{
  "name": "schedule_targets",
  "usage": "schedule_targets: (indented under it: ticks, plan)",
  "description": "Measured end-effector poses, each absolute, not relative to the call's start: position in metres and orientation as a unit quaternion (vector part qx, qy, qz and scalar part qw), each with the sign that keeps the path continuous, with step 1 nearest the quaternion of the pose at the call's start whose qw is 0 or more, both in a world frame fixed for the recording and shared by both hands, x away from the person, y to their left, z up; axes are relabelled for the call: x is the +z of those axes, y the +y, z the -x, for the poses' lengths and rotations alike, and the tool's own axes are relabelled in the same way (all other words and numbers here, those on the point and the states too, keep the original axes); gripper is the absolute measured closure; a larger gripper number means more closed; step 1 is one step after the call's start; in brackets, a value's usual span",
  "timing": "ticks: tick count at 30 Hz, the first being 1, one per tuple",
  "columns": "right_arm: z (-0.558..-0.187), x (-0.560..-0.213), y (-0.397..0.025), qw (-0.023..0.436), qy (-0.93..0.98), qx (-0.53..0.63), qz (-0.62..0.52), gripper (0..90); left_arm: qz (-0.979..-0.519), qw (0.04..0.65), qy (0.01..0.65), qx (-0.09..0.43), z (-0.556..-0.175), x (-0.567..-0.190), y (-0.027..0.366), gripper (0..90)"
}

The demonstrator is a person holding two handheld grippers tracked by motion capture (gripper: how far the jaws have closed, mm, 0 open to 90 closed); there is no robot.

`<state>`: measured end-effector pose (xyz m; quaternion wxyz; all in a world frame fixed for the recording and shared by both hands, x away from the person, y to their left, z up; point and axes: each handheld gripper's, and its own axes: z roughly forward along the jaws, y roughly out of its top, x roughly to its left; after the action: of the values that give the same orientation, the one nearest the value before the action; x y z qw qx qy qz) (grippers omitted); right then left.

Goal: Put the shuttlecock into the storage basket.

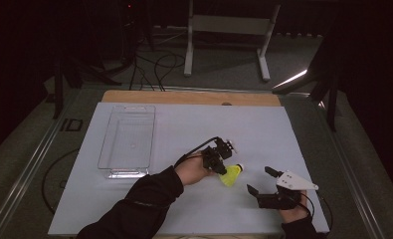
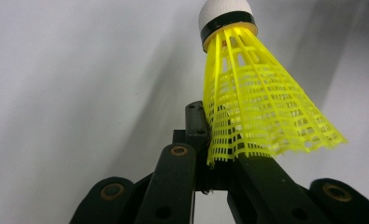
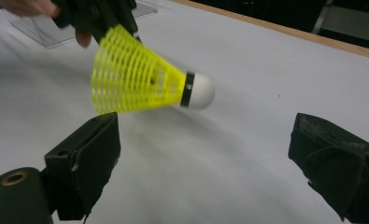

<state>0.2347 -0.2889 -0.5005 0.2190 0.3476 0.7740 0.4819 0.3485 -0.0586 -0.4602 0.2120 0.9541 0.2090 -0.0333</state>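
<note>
Left gripper (image 1: 221, 167) pinches the yellow shuttlecock (image 1: 231, 175) by its skirt rim — cork pointing away, right of the clear tray (image 1: 128, 137) — likely offering it to the right gripper (image 1: 261, 180), whose jaws gape wide just beside it.

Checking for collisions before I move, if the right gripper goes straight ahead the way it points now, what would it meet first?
Probably the yellow shuttlecock, held just ahead of the open right gripper by the left gripper. Depth is unclear, so it might pass under it and reach the white table instead.

shuttlecock (image 1: 232, 175) between both tongs, tray (image 1: 128, 135) far left, seemingly empty
</note>
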Motion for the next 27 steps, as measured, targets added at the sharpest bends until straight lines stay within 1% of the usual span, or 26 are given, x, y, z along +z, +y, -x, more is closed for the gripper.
schedule_targets:
  ticks: [14, 24, 27]
  plan:
    - [-0.235, -0.501, -0.288, 0.219, 0.775, 0.479, -0.349, 9.3, -0.949, 0.210, 0.235, -0.016, -0.358, -0.443, -0.025, 90.0]
    - [-0.236, -0.502, -0.288, 0.218, 0.775, 0.478, -0.350, 9.3, -0.939, 0.222, 0.260, 0.000, -0.363, -0.429, -0.005, 90.0]
    - [-0.236, -0.502, -0.288, 0.218, 0.775, 0.478, -0.351, 9.3, -0.940, 0.216, 0.263, 0.004, -0.365, -0.426, 0.001, 90.0]
